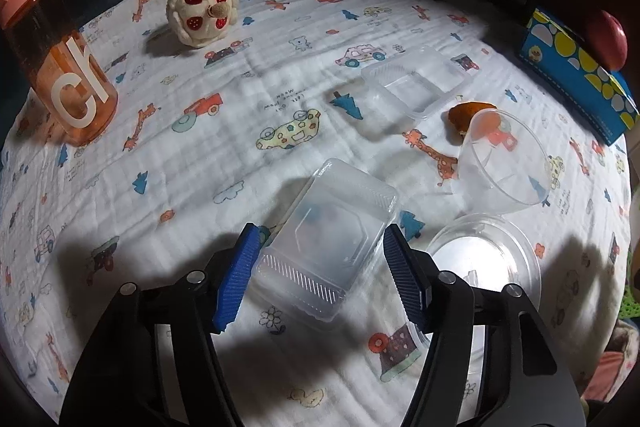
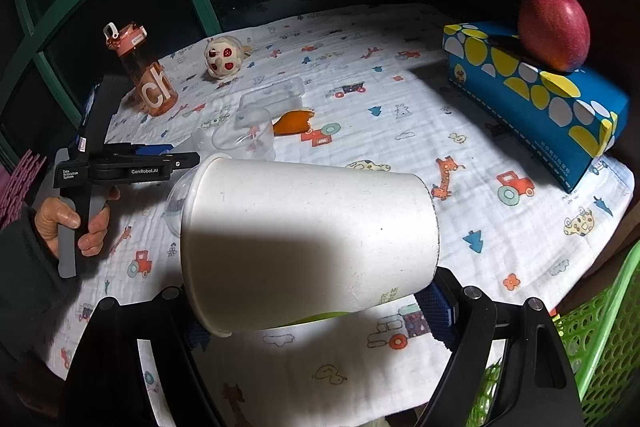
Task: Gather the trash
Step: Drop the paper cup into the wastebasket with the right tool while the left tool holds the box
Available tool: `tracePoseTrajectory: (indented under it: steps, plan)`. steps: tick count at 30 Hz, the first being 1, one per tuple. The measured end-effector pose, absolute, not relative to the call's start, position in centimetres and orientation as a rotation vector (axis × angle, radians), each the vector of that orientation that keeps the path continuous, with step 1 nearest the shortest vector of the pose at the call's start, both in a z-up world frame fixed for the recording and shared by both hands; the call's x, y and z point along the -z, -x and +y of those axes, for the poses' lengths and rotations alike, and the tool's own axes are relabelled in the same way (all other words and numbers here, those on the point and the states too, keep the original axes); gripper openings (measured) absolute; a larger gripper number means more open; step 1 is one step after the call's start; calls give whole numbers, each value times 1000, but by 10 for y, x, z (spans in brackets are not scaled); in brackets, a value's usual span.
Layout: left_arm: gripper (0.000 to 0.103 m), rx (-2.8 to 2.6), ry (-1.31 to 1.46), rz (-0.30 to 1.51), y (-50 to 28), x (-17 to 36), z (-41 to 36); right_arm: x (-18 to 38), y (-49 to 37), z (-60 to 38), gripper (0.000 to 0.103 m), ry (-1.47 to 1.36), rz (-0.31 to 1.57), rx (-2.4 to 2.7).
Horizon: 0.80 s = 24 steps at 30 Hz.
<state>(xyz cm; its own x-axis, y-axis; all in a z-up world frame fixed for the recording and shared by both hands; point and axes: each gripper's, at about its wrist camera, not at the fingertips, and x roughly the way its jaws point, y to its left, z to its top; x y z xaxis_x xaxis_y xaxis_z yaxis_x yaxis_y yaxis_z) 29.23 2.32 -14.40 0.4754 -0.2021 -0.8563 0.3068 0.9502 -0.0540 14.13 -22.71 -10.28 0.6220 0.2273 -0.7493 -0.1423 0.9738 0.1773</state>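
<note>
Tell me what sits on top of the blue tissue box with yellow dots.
A red apple rests on the blue dotted tissue box. The box top under it is covered.

A: Where's the bottle (image 1: 60,55)?
B: Far left on the surface (image 1: 248,95), with the plush (image 1: 202,9) right of it.
A: The trays?
B: One tray (image 1: 416,87) mid-surface, a cup (image 1: 502,163) right of it, a peel (image 1: 466,115) between them. The apple (image 2: 554,29) sits on the box (image 2: 532,99), far right.

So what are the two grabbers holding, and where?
The right gripper clamps the white paper cup across its sides. The left gripper straddles the clear plastic box, not visibly gripping yet.
</note>
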Motion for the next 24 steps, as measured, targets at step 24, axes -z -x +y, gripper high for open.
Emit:
tracePoseTrajectory:
  steps: [24]
  plan:
    - [60, 331, -51, 889, -231, 60, 16, 59, -51, -333, 79, -207, 753, 31]
